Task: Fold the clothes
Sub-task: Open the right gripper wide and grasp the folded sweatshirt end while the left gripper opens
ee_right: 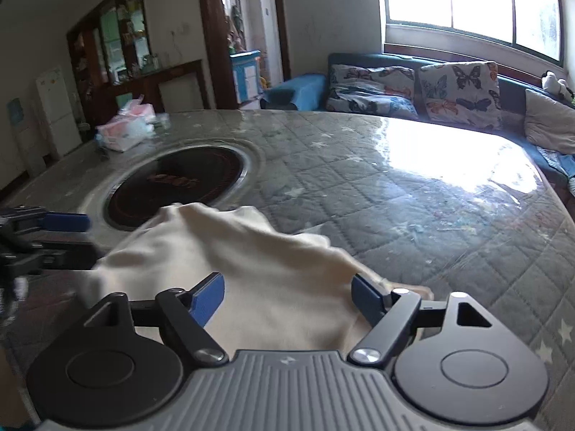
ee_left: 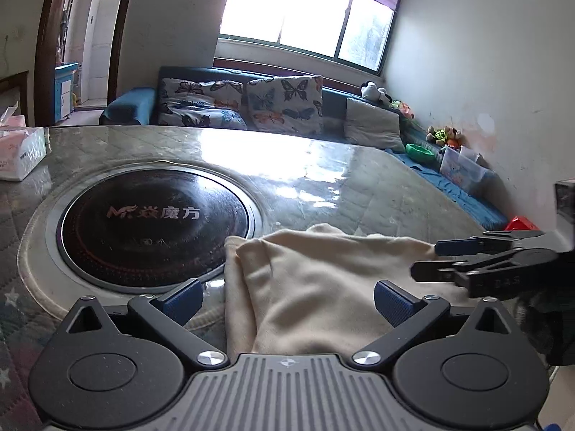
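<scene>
Cream garment (ee_left: 323, 287) lies bunched on the quilted table (ee_left: 359, 186), at 4 o'clock from the inset cooktop (ee_left: 154, 222). Left gripper (ee_left: 287, 303) and right gripper (ee_right: 287, 296) both gape wide, holding nothing. Judged between folds; next needs fresh edge grips.

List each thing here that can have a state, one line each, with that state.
left tongs: open, nothing gripped
right tongs: open, nothing gripped
cream garment: lying rumpled on the table, partly folded
tissue pack: lying flat on the table
inset cooktop: bare
</scene>
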`<state>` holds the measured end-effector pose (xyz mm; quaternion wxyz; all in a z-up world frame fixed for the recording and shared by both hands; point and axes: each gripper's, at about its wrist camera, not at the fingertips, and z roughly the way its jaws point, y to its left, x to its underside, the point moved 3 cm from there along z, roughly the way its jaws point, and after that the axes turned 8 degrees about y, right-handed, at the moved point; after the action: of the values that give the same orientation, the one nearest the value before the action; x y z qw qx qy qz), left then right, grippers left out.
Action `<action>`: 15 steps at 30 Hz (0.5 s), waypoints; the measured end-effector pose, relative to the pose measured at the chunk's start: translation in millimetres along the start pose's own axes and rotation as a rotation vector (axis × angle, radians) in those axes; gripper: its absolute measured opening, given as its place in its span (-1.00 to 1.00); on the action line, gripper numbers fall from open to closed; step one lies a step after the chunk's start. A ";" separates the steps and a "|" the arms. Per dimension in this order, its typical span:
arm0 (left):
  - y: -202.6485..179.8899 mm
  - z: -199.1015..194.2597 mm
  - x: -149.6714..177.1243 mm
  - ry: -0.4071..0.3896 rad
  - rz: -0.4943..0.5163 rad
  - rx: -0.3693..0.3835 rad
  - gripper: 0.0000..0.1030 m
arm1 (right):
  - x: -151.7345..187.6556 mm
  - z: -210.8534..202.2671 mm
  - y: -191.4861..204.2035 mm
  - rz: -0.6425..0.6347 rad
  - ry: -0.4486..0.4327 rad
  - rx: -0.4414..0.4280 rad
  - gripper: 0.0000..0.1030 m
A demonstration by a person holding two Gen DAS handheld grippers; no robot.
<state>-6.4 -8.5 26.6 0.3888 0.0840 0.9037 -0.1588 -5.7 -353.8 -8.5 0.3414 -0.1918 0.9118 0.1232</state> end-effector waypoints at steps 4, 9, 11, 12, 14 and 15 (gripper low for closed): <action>4.7 1.3 -2.6 -0.001 -0.016 0.003 1.00 | -3.2 15.0 -7.3 0.022 0.044 -0.015 0.61; 10.7 3.7 -5.4 -0.007 -0.033 -0.004 1.00 | -13.0 9.7 -0.4 -0.008 0.019 -0.021 0.88; 12.3 6.7 -6.0 0.002 -0.037 -0.019 1.00 | -20.5 8.4 3.9 -0.023 0.006 -0.012 1.00; 13.1 8.4 -6.2 0.009 -0.039 -0.027 1.00 | -24.9 9.1 6.0 -0.031 0.003 -0.005 1.00; 14.6 10.5 -5.9 0.016 -0.043 -0.041 1.00 | -37.0 13.5 11.5 -0.047 0.005 0.001 1.00; 15.4 11.2 -5.5 0.017 -0.044 -0.046 1.00 | -41.7 17.4 14.2 -0.053 0.010 0.004 1.00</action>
<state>9.2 1.8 20.0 0.3792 0.0564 0.9120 -0.1459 27.0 -323.8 8.0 0.3402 -0.2160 0.9084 0.1112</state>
